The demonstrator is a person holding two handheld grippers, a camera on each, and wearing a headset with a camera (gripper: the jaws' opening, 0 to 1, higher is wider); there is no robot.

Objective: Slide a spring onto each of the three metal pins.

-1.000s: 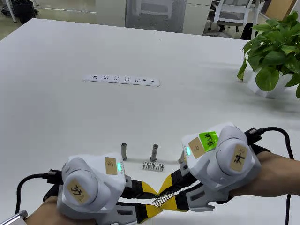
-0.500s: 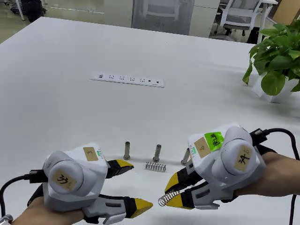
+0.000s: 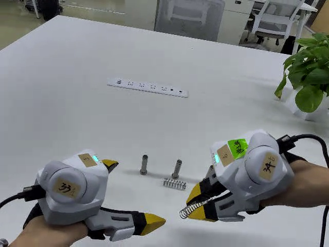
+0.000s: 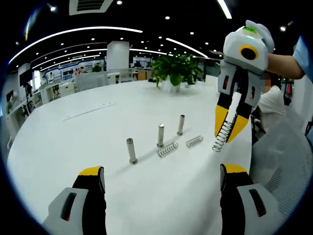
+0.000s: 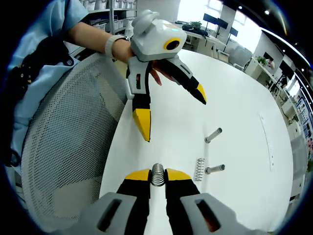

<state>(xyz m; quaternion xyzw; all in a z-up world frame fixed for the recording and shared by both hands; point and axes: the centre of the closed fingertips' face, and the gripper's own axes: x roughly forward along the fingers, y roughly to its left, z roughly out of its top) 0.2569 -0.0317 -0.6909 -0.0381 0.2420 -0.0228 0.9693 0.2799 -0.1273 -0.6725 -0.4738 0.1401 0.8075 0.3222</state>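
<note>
- One big white table (image 3: pixel 77 77) sits under everything
- My left gripper (image 3: pixel 134 192) is wide open and holds nothing
- My right gripper (image 3: pixel 196 207) is squeezed tight on a spring (image 3: pixel 188 210), near the pins (image 4: pixel 160 135)
- Three pins stand up in a row, all bare
- Two more springs (image 4: pixel 167 149) lie flat just beside the pins

**Left tool** (image 3: pixel 132 193): the left hand (image 3: pixel 43 234) is gripping it from behind, and its two yellow-tipped jaws are standing spread wide apart. In the right gripper view, one jaw is pointing down and the other is angling off to the side.

**Right tool** (image 3: pixel 194 207): its jaws are pinching a spring (image 3: pixel 186 210) near one end, and the rest of the coil is sticking out past the tips. The bare right forearm (image 3: pixel 308 188) is reaching in from the right edge.

The two tools are facing each other and are not touching.
</note>
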